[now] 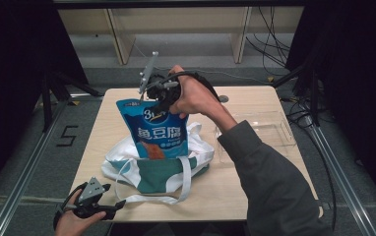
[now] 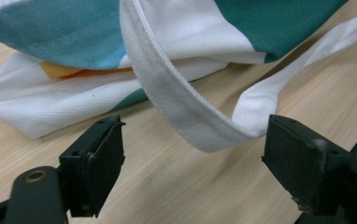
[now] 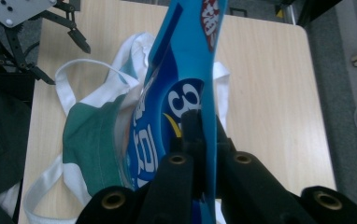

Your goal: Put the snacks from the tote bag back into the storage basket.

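A pale wooden table [image 1: 255,191] stands on a grey floor between dark curtains, with light wooden shelving behind it. In the high view, a green-and-white cloth tote bag [image 1: 164,172] lies slumped near the middle of the table, its white straps spread toward the near edge. Rising out of its mouth is a glossy blue snack pouch with white lettering [image 1: 156,130], held upright with its lower end inside the bag. The right gripper [image 1: 162,96] pinches the pouch's top right corner, jaws clenched on it. A clear plastic tray [image 1: 274,130] sits to the right of the bag, apart from it. The left gripper [image 1: 108,202] rests at the table's near left corner, close to a strap loop, holding nothing.

In the left gripper view, its two black jaws stand wide apart over the bare wood. A white fabric strap [image 2: 186,112] loops down just ahead of them, touching neither jaw, with the green and white bag cloth behind it.

In the right gripper view, the jaws are pressed tight together on the edge of the blue pouch [image 3: 176,93], which hangs down toward the tote bag [image 3: 92,144] below. The left gripper [image 3: 62,51] shows at the upper left beside the table edge.
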